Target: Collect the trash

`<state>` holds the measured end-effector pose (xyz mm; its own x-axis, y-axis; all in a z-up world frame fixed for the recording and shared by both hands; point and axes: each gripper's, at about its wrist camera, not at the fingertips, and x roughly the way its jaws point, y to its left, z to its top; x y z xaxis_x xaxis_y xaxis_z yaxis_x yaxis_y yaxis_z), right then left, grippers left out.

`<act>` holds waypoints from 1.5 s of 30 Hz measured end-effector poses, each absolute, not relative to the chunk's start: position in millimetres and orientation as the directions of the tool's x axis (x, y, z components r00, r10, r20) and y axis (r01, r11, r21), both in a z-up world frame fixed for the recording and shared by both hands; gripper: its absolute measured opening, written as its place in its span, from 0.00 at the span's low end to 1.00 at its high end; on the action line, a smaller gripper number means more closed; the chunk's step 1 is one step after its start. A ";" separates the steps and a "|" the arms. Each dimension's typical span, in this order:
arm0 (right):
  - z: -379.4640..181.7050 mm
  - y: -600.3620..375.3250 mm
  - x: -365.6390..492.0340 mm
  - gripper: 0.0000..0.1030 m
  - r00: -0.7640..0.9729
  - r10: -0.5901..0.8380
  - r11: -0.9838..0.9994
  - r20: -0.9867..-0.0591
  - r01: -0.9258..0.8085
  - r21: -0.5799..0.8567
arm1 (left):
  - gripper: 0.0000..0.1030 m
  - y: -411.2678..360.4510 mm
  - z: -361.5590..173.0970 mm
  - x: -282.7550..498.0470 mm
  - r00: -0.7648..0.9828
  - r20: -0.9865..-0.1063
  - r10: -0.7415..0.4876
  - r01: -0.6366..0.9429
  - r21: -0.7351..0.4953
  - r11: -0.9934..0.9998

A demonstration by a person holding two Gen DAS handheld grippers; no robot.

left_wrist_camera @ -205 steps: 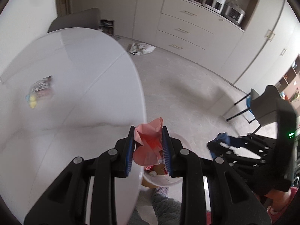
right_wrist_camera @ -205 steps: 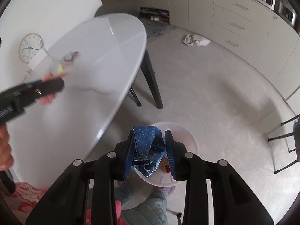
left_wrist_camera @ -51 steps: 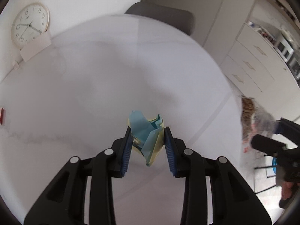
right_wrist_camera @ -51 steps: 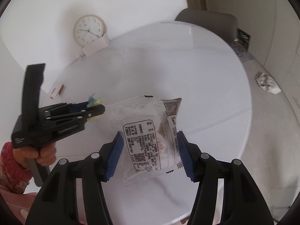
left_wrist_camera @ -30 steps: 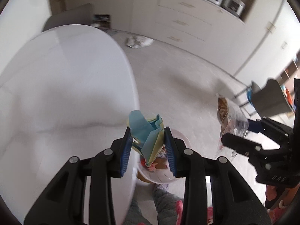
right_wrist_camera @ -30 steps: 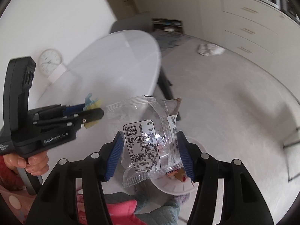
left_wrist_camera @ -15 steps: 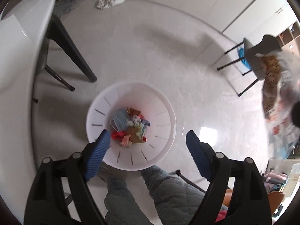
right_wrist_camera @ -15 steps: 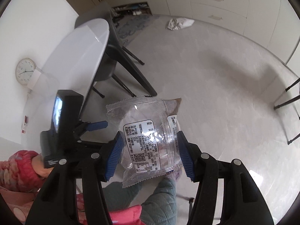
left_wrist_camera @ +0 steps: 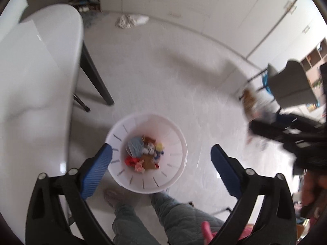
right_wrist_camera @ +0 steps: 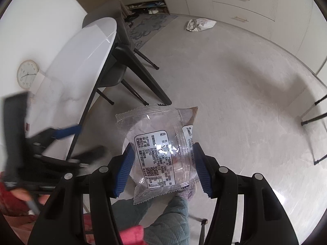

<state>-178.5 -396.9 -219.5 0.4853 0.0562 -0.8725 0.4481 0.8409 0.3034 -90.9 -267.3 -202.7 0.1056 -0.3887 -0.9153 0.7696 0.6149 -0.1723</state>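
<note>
1. Left wrist view looks down on the pale floor (left_wrist_camera: 163, 77), the widest surface in sight, with a crumpled bag (left_wrist_camera: 130, 20) lying far off by the cabinets.
2. White table (left_wrist_camera: 30, 71) fills the left side, its dark legs angling down to the floor; in the right wrist view a wall clock (right_wrist_camera: 26, 76) shows beyond its far edge.
3. White trash bin (left_wrist_camera: 177, 143) stands on the floor just beside the table edge, at the person's feet, and holds a small heap of mixed scraps (left_wrist_camera: 144, 153) in blue, red, brown and yellow.
4. Left gripper (left_wrist_camera: 161, 163) hangs above the bin with its blue pads spread wide, one either side of the bin rim, and nothing between them.
5. Right gripper (right_wrist_camera: 164, 166) has its pads pressed against both sides of a clear plastic wrapper (right_wrist_camera: 161, 149), which stands upright between them, printed label facing the camera.
6. That wrapper is in the air over the floor, off to the right of the bin; it appears blurred in the left wrist view.
</note>
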 end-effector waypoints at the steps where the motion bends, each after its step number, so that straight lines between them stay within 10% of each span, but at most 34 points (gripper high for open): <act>1: -220.8 -395.3 -177.3 0.56 0.486 0.059 0.845 -0.872 0.441 0.303 | 0.92 -262.1 -192.3 -88.8 0.124 -0.906 -0.404 0.763 -0.173 0.623; 25: -301.6 -334.9 -105.6 0.59 0.333 0.154 0.918 -0.930 0.301 0.259 | 0.92 -158.9 -123.6 -60.5 0.336 -0.869 -0.364 0.608 -0.095 0.788; 32: -324.3 -324.7 -95.0 0.81 0.262 0.131 0.930 -0.956 0.301 0.210 | 0.92 -154.4 -121.7 -61.2 0.335 -0.868 -0.366 0.608 -0.098 0.788; 45: -255.9 -313.2 -87.5 0.87 0.351 0.133 0.922 -0.927 0.298 0.246 | 0.92 -140.6 -115.9 -54.6 0.361 -0.852 -0.378 0.568 -0.121 0.814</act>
<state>-87.5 -313.2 -255.9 0.3514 0.1331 -0.9267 0.2984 0.9223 0.2456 -54.6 -140.6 -115.9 0.3608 -0.3784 -0.8524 0.5682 0.8140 -0.1208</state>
